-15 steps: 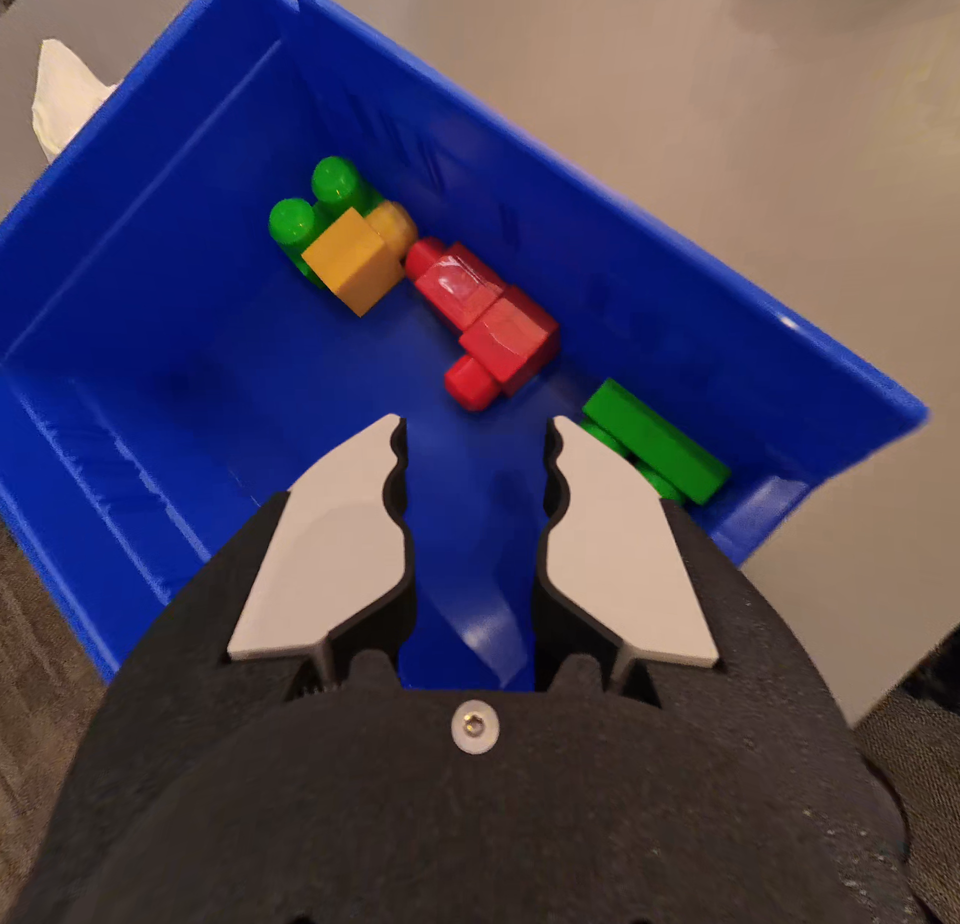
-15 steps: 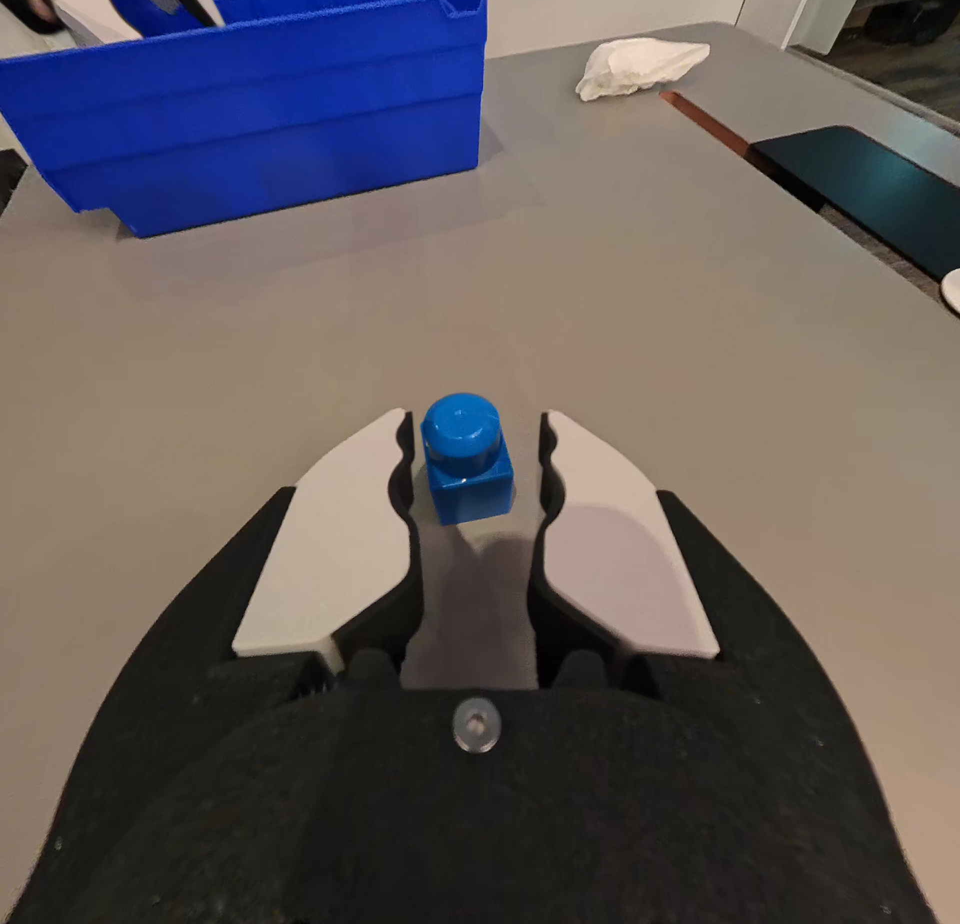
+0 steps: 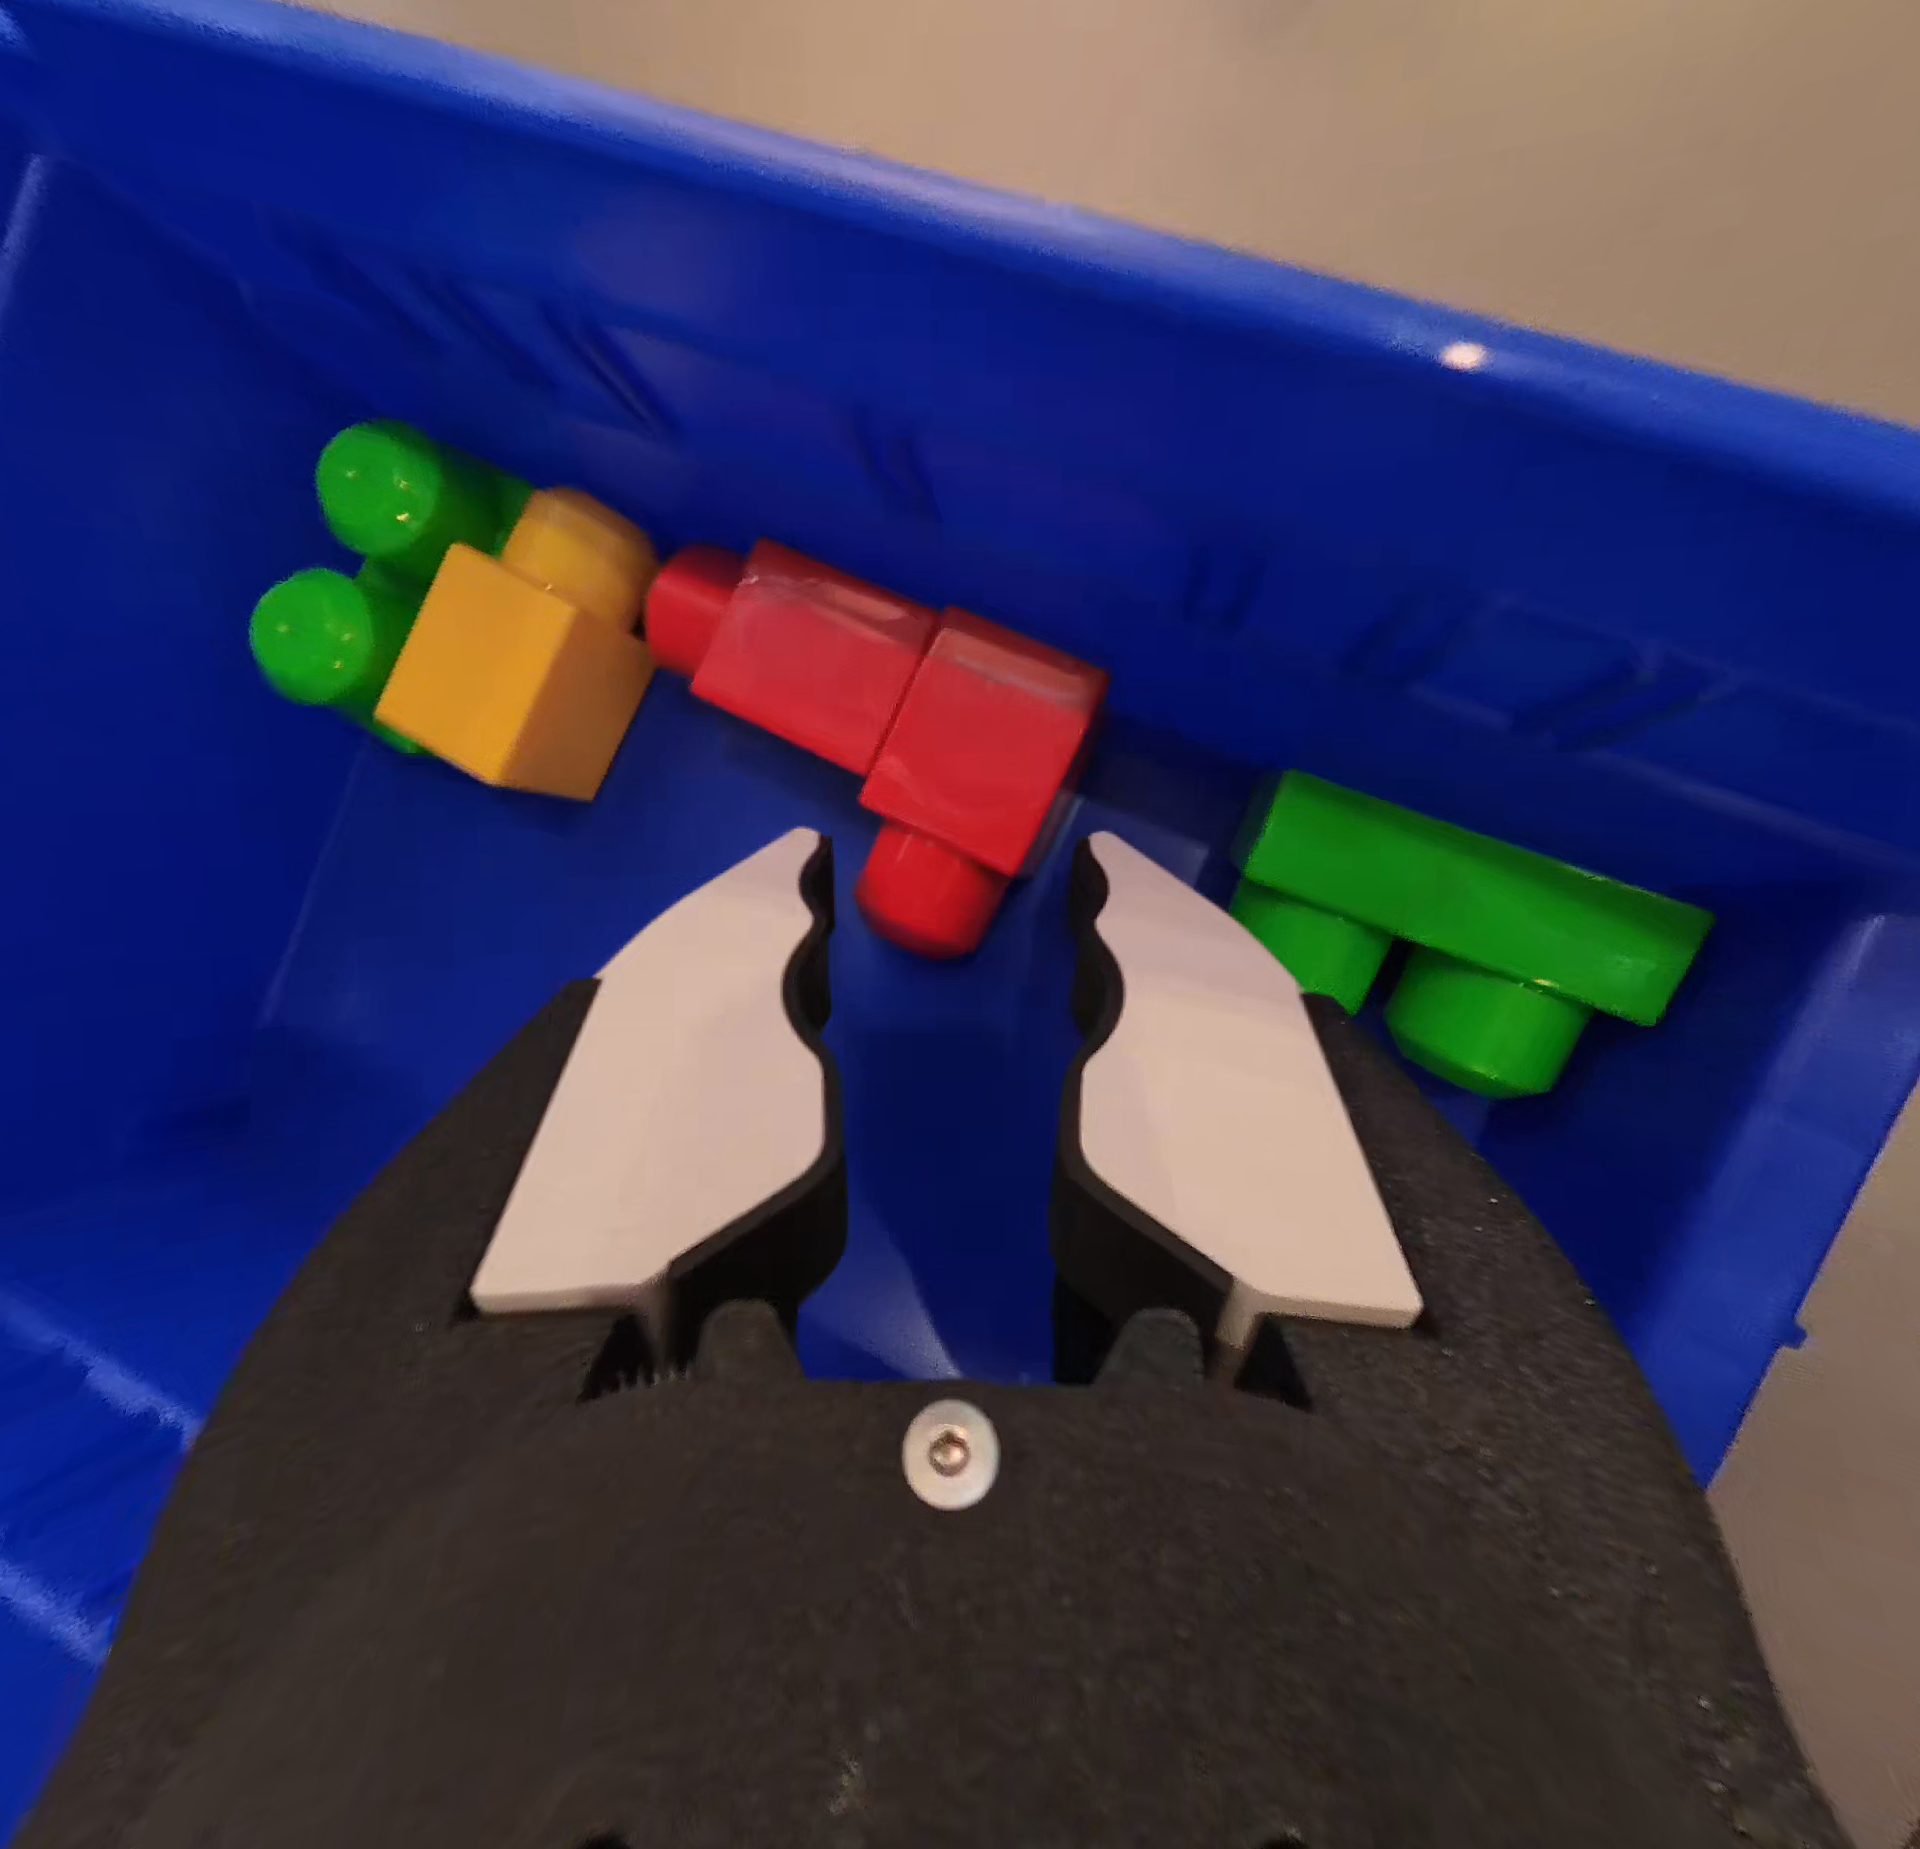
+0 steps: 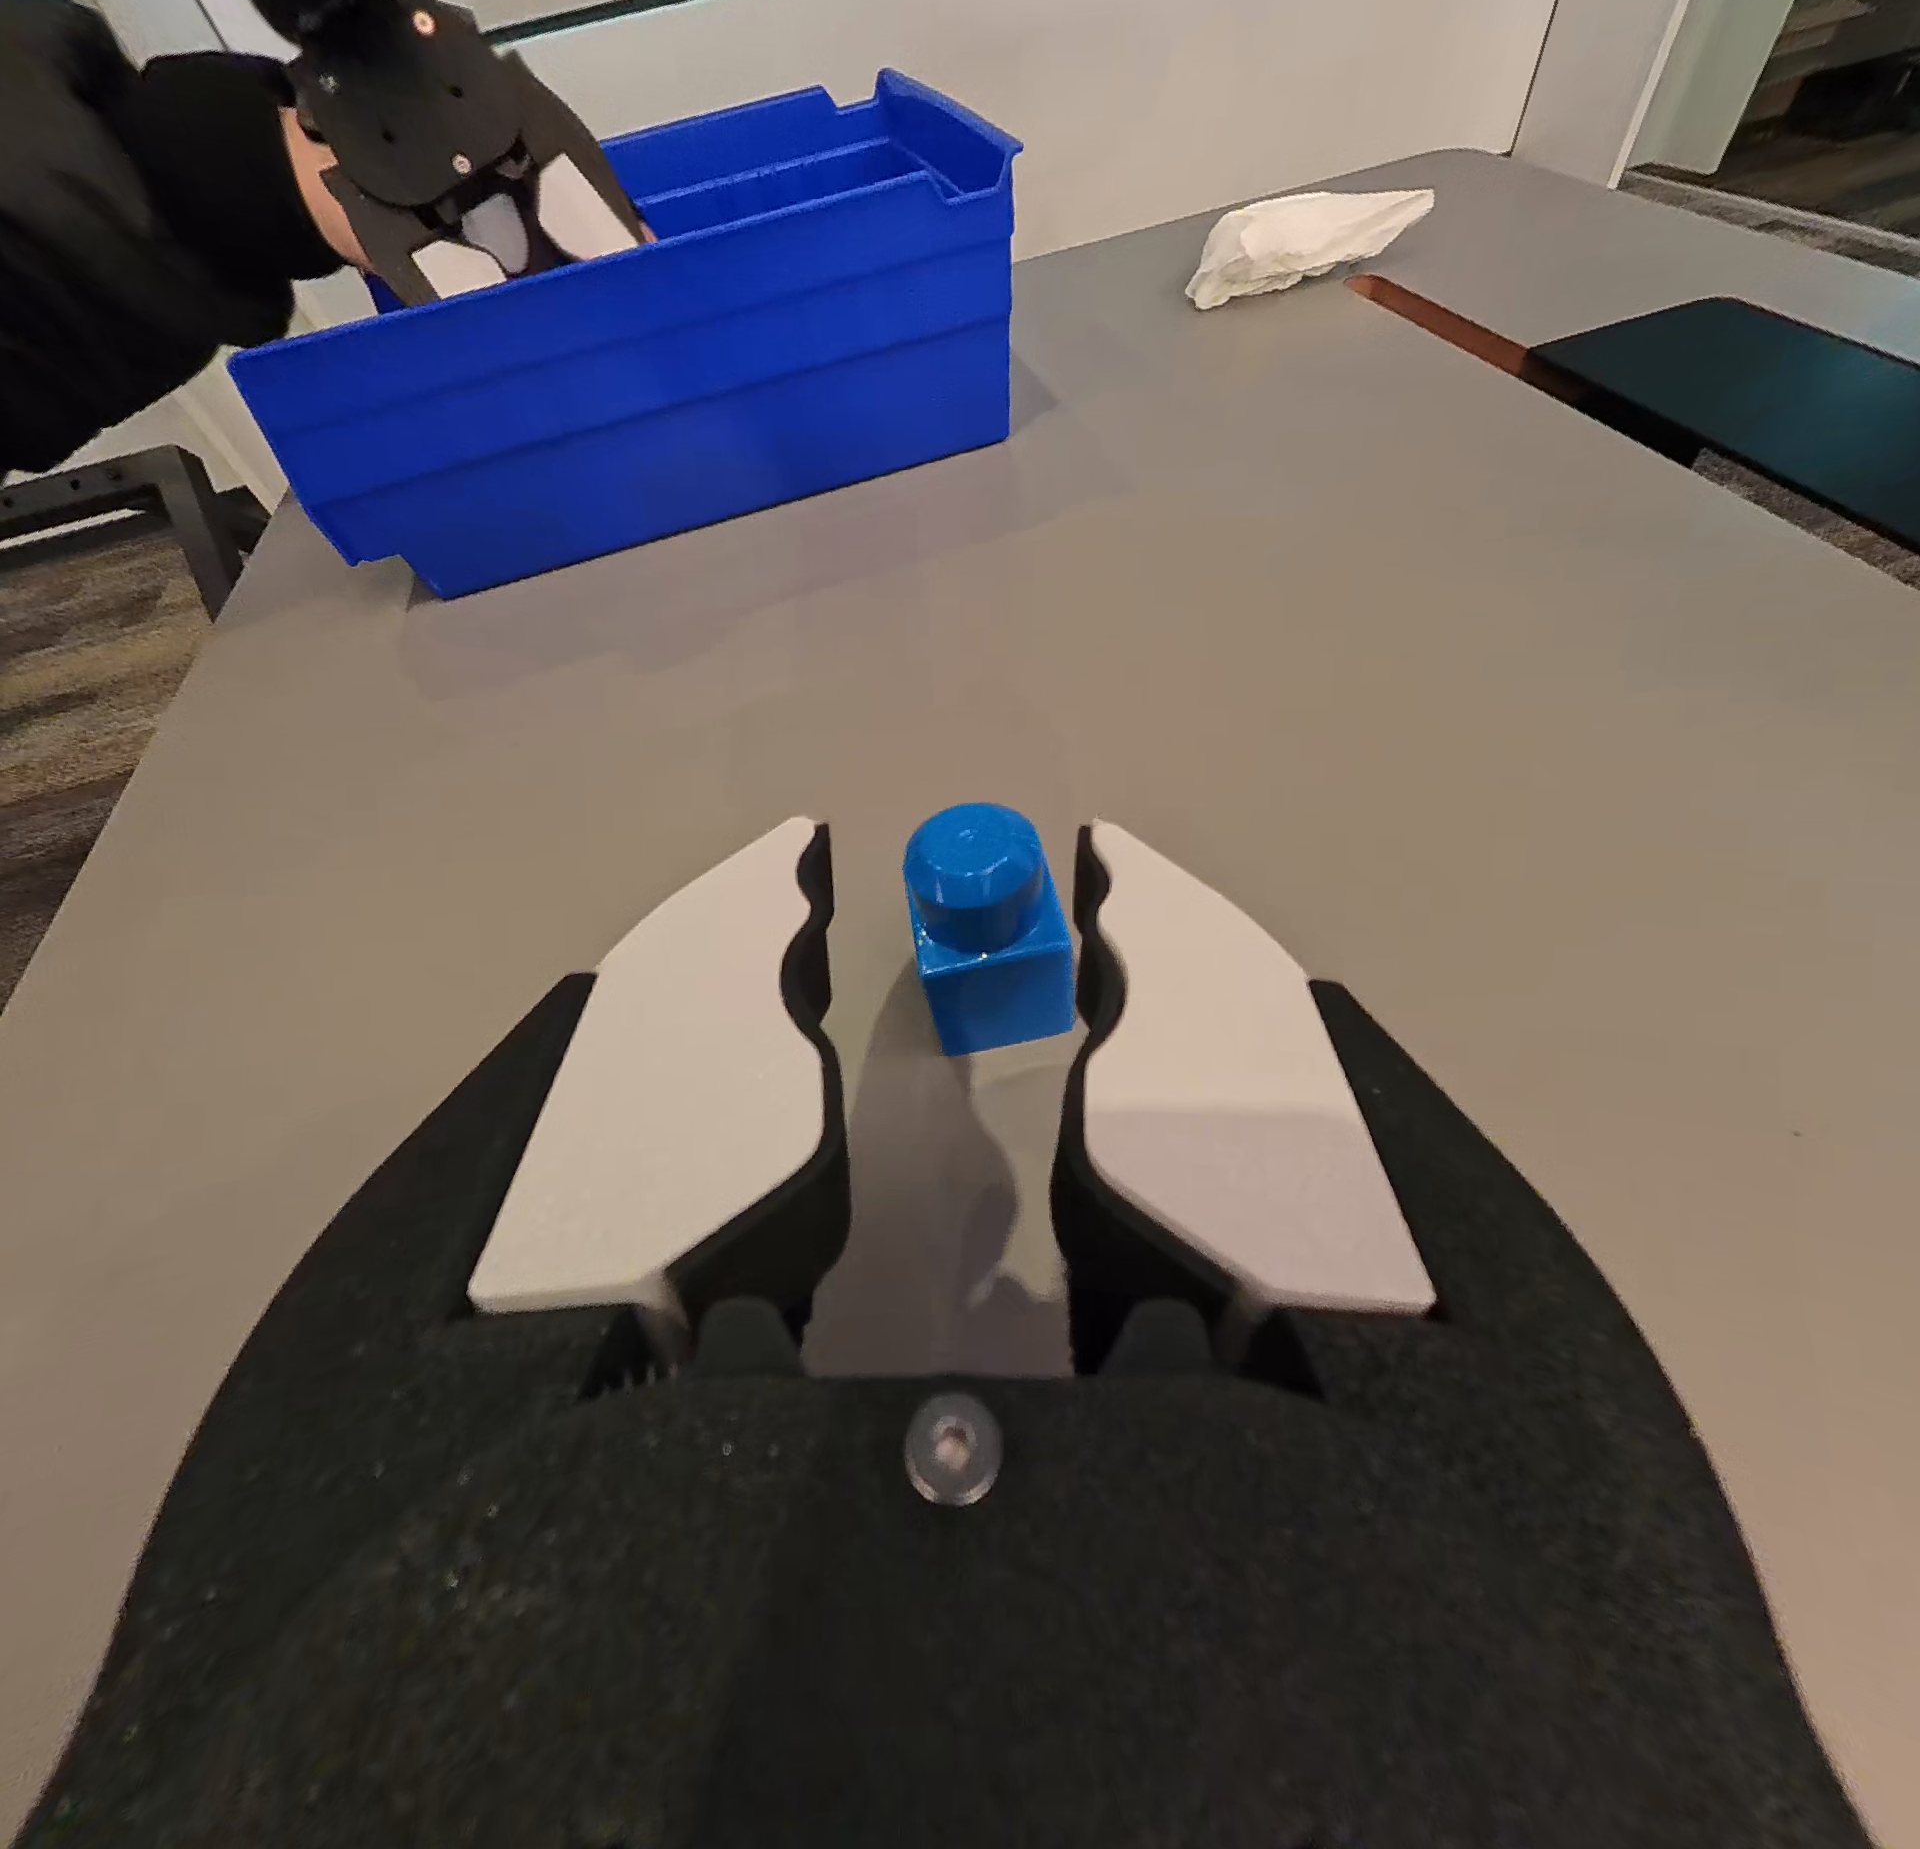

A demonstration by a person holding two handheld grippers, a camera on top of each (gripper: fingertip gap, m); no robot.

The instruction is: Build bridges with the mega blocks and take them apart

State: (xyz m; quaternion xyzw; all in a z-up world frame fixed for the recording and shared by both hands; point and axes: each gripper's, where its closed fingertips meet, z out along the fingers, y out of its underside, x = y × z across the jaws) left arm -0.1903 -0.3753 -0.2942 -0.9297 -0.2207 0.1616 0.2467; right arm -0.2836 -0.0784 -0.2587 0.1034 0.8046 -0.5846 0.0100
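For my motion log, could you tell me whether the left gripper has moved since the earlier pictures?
Yes. The left gripper has advanced deeper into the blue bin, closing on the red blocks.

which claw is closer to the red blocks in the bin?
Left. The left claw is open inside the blue bin, just short of the red blocks. The right claw straddles a blue block on the table.

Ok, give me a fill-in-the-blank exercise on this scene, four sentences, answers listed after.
1. The left gripper reaches into the blue ____.
2. The single-stud block between the right gripper's fingers is coloured ____.
3. That block stands on the grey ____.
4. The two joined blocks nearest the left gripper's fingertips are ____.

Answers: bin; blue; table; red
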